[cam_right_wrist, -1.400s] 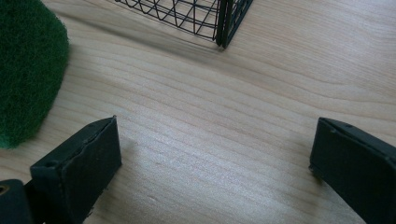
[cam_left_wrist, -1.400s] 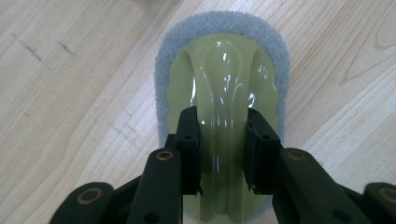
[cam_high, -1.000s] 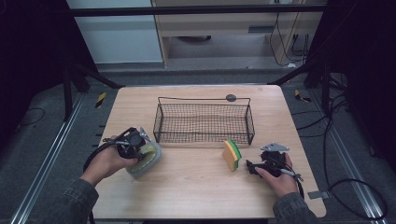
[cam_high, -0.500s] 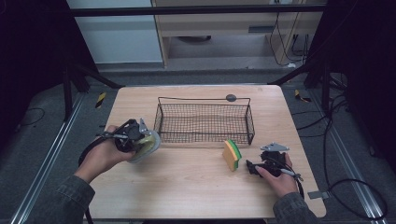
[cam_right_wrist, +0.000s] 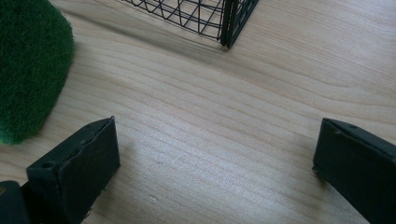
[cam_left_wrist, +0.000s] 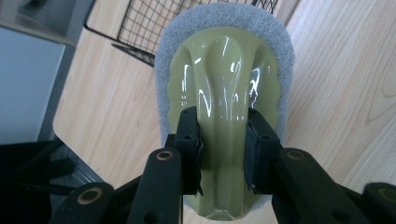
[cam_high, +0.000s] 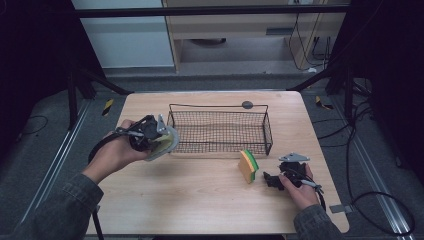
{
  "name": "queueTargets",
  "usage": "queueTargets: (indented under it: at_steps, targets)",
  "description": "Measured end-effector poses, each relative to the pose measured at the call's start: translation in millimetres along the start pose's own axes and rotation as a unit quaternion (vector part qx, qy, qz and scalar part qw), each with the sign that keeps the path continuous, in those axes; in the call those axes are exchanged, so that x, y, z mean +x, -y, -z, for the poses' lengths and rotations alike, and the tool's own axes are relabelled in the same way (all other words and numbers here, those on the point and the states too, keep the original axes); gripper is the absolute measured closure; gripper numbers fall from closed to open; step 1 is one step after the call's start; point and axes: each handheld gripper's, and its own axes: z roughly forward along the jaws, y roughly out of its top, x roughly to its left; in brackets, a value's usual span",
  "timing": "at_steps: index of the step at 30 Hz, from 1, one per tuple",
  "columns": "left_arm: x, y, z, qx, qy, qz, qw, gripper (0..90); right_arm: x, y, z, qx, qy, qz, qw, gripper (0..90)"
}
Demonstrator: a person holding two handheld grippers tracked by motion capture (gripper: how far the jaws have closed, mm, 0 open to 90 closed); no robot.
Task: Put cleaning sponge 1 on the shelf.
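My left gripper (cam_high: 158, 137) (cam_left_wrist: 223, 140) is shut on a scrubber (cam_high: 169, 142) (cam_left_wrist: 224, 65) with a glossy olive-green plastic grip and a grey scouring pad. The pads clamp the grip's narrow ridge. The scrubber hangs in the air just off the left end of the black wire basket (cam_high: 267, 131) (cam_left_wrist: 140, 28). A yellow sponge with a green scouring face (cam_high: 248, 165) (cam_right_wrist: 28, 65) stands on edge in front of the basket's right end. My right gripper (cam_high: 270, 179) (cam_right_wrist: 215, 158) rests low on the table right of the sponge, open, with bare wood between its jaws.
The light wooden table (cam_high: 200, 205) has the basket at its back middle, and the basket's near corner (cam_right_wrist: 226, 18) shows in the right gripper view. A small dark round object (cam_high: 247, 104) lies behind the basket. Dark floor and metal frame legs surround the table.
My left hand has risen and carried the scrubber from the table's left front toward the basket's left end. The right hand and the sponge have stayed put.
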Motion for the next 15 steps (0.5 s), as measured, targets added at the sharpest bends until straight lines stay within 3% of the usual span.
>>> queueTargets:
  at_steps: [5,7,11,15]
  targets:
    - [8.9,-3.6,5.1,-0.024,0.000,-0.011,0.9996,70.4,-1.6,-3.0,-3.1,-0.001,0.005,-0.004,1.0000,0.5]
    - [11.8,-5.5,4.0,-0.026,-0.011,-0.020,0.9994,70.4,-2.2,-4.7,-4.8,0.000,0.009,-0.010,0.9999,0.5]
    - [17.3,-8.8,-0.3,-0.035,-0.021,-0.018,0.9990,70.4,-3.5,-4.4,-4.8,-0.002,0.013,-0.010,0.9999,0.6]
    - [18.5,-11.9,-0.8,-0.029,-0.050,-0.012,0.9982,70.4,-4.3,-2.7,-2.7,0.000,0.014,-0.009,0.9999,0.8]
